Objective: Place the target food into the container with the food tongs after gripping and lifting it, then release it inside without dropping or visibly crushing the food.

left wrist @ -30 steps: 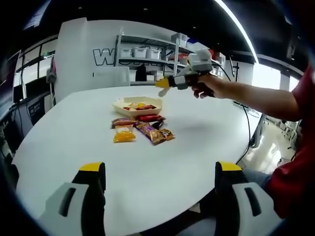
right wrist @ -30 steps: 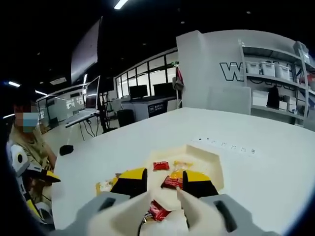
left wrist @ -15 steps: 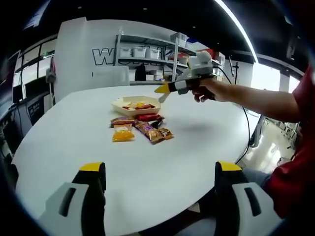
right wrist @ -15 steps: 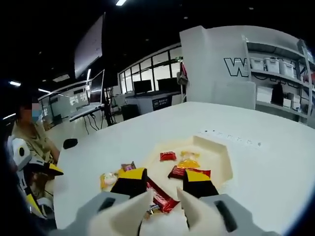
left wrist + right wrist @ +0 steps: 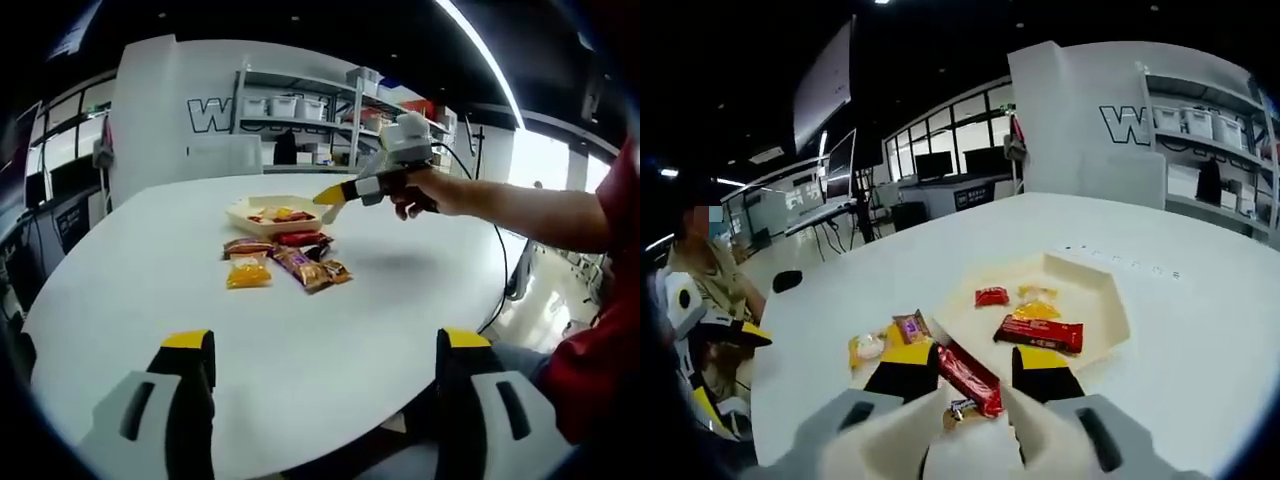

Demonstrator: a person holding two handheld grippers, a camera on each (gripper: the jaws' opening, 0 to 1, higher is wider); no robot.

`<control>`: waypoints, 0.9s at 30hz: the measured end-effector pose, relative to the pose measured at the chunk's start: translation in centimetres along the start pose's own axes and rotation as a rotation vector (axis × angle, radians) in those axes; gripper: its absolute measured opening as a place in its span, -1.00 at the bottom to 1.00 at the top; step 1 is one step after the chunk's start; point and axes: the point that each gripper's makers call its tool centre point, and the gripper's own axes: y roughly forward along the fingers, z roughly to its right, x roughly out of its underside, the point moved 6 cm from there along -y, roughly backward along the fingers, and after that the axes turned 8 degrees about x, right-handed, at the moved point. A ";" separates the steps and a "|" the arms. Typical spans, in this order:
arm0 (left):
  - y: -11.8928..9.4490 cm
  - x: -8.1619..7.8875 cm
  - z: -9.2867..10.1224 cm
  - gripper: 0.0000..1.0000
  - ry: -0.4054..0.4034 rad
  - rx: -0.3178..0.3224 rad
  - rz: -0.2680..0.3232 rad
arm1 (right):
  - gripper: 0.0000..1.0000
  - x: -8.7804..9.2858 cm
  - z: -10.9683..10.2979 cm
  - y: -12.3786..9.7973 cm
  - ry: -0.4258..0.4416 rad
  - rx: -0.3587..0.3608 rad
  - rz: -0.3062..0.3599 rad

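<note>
Looks like we're between picks: the right claw (image 5: 975,375) hangs open and empty over the long red snack bar (image 5: 969,378), just short of the tray (image 5: 1102,316). Next it needs to drop and pinch the bar gently; the left claw (image 5: 325,350) sits open, well back on the surface (image 5: 400,300).

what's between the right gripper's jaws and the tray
In the right gripper view, a red snack bar lies on the table between the right gripper and the tray.
</note>
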 end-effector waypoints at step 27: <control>0.3 -0.1 0.2 0.77 0.005 0.007 -0.005 | -0.51 3.1 2.5 -0.7 0.041 0.046 -0.083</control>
